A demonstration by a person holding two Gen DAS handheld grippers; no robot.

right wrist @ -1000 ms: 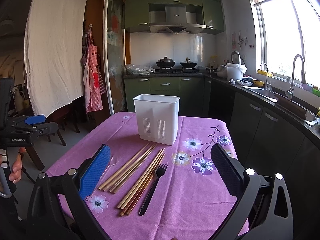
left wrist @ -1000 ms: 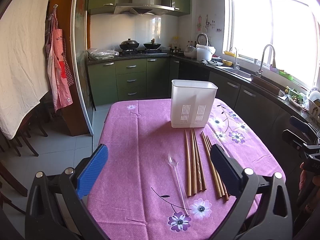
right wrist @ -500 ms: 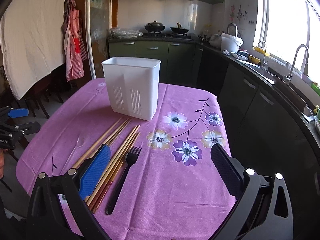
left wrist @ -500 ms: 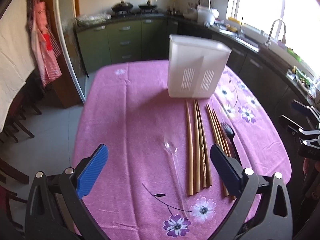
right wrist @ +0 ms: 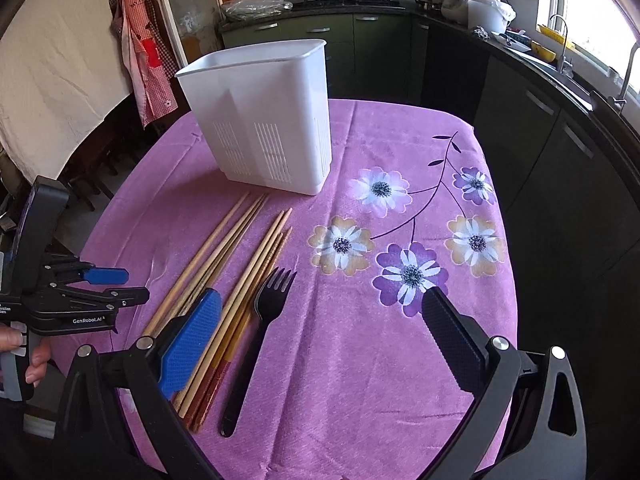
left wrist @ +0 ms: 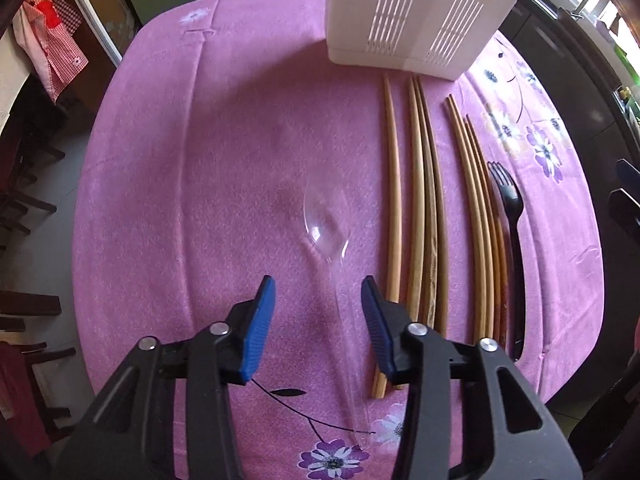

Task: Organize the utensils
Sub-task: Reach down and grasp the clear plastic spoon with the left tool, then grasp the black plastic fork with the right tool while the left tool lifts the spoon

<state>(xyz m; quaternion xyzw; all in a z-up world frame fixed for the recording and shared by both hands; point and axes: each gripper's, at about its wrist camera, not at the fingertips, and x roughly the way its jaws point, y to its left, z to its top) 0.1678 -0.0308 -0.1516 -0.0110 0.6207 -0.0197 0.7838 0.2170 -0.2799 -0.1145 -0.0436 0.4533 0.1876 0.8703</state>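
A clear plastic spoon point(left wrist: 326, 236) lies on the purple tablecloth point(left wrist: 192, 168). My left gripper point(left wrist: 318, 296) is low over its handle, jaws partly open on either side of it, not gripping. Several wooden chopsticks point(left wrist: 420, 208) and a black plastic fork point(left wrist: 512, 220) lie to the right. The white slotted utensil holder point(left wrist: 420, 12) stands behind them. In the right wrist view my right gripper point(right wrist: 320, 316) is wide open and empty above the fork point(right wrist: 260, 332) and chopsticks point(right wrist: 224, 276), with the holder point(right wrist: 264, 116) beyond and the left gripper point(right wrist: 92, 288) at the left.
The tablecloth point(right wrist: 400, 360) has flower prints on the right side. Dark green kitchen cabinets point(right wrist: 360, 48) and a counter with a sink point(right wrist: 560, 76) run behind and to the right. Chairs point(left wrist: 24, 200) stand left of the table.
My left gripper has dropped down and forward over the clear spoon, and its jaws have narrowed around the handle. My right gripper has moved lower and closer to the fork, still wide open.
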